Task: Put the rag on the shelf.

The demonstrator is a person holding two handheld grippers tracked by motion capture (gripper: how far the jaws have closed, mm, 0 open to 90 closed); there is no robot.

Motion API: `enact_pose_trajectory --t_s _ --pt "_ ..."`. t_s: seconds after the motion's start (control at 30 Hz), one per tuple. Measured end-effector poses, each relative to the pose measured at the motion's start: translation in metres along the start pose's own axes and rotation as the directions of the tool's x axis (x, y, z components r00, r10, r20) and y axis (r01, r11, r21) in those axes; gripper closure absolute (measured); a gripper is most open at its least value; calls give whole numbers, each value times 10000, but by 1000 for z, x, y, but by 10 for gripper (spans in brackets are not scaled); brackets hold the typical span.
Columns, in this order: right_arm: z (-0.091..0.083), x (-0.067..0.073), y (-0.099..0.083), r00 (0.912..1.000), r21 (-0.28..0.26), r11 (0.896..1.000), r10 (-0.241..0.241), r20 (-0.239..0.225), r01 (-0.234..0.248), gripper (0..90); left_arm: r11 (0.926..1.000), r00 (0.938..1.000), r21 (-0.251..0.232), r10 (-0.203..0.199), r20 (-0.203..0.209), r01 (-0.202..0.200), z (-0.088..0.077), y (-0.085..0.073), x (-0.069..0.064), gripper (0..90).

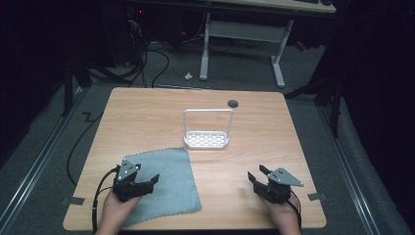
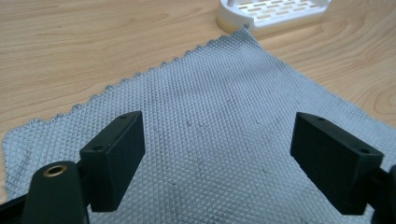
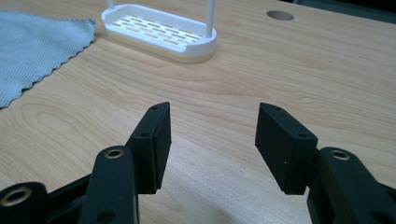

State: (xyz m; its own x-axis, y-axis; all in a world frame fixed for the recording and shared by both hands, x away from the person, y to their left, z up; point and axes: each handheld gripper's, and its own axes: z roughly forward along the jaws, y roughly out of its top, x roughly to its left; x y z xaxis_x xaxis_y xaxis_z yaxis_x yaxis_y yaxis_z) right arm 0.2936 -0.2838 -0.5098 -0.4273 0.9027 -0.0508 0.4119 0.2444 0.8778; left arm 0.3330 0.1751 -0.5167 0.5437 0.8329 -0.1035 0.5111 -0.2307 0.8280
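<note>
i held the left gripper (image 1: 145,183) with its jaws wide and empty over the grey cloth (image 1: 164,183), which lay flat just before the white rack (image 1: 206,140), my right gripper (image 1: 258,177) likewise wide; i judged pinching one edge cleanly wisest.

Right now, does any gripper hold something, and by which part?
Nothing is held. The left gripper is open above the grey cloth; the right gripper is open above bare table.
</note>
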Motion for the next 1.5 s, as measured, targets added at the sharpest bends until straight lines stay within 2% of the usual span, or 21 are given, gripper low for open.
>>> enact_pose_trajectory --t_s 0.27,0.37,0.47,0.53,0.57,0.63,0.67,0.7,0.73,0.8,0.83,0.87,0.9,0.93,1.03,1.1,1.2,1.27,1.4,1.43,1.5 --pt "-4 -2 -3 9998 -139 9999 -41 -183 39 461 9983 9983 91 -579 46 579 1 -3 10 197" --pt "-3 -1 -2 9996 -183 9998 -101 -275 96 462 9983 9982 -6 -586 -114 586 -3 -3 14 211" --pt "0 4 1 9982 -81 9998 -175 -575 170 491 9894 9904 537 -1361 227 1348 -5 0 20 160" --pt "1 7 2 9976 -29 9998 -186 -673 185 519 9858 9843 477 -1637 658 1608 -8 0 24 129" --pt "6 14 7 9941 120 9998 -169 -1071 183 558 9873 9848 276 -1581 714 1565 -11 -1 24 150" --pt "8 17 9 9923 152 9996 -227 -1217 247 577 9943 9940 203 -1052 302 1046 -16 -5 21 156" --pt "18 29 16 9840 233 9983 -493 -1712 541 614 9944 9944 226 -1034 209 1029 -22 -10 21 242" --pt "18 29 16 9840 233 9983 -493 -1712 541 614 9944 9944 226 -1034 209 1029 -22 -10 21 316" --pt "22 34 18 9798 230 9977 -584 -1914 640 629 9941 9939 234 -1066 266 1060 -27 -15 22 316" --pt "37 49 26 9646 368 9956 -743 -2529 864 692 9935 9952 647 -955 223 939 -32 -22 23 465" --pt "49 67 33 9485 413 9898 -1180 -2941 1360 826 9926 9967 932 -793 151 775 -34 -26 23 629" --pt "54 73 36 9389 464 9873 -1294 -3189 1518 899 9905 9994 1353 -224 -270 258 -36 -33 20 747" --pt "61 83 39 9271 576 9835 -1411 -3473 1712 900 9879 9989 1553 106 -447 -35 -38 -36 18 861" --pt "61 83 39 9271 576 9835 -1411 -3473 1712 900 9879 9989 1553 106 -447 -35 -38 -36 18 897" --pt "83 116 49 8840 902 9609 -2011 -4220 2617 900 9867 9983 1622 44 -586 52 -42 -41 18 897" --pt "96 137 51 8722 991 9460 -2399 -4263 3086 900 9884 9981 1515 -3 -621 98 -43 -44 18 897" --pt "112 150 49 8591 1440 9184 -2771 -4304 3684 900 9905 9977 1369 2 -684 91 -43 -45 17 897" --pt "115 149 49 8598 1567 9182 -2661 -4358 3637 900 9908 9974 1354 24 -713 73 -43 -46 16 897" --pt "112 148 48 8528 1520 9131 -2801 -4408 3785 900 9905 9964 1368 222 -814 -109 -42 -45 13 896" --pt "110 147 47 8489 1464 9122 -2848 -4452 3828 900 9902 9967 1387 244 -771 -135 -41 -45 12 896" --pt "104 145 44 8508 1494 9111 -2864 -4405 3841 900 9884 9975 1481 434 -549 -348 -38 -42 9 896"
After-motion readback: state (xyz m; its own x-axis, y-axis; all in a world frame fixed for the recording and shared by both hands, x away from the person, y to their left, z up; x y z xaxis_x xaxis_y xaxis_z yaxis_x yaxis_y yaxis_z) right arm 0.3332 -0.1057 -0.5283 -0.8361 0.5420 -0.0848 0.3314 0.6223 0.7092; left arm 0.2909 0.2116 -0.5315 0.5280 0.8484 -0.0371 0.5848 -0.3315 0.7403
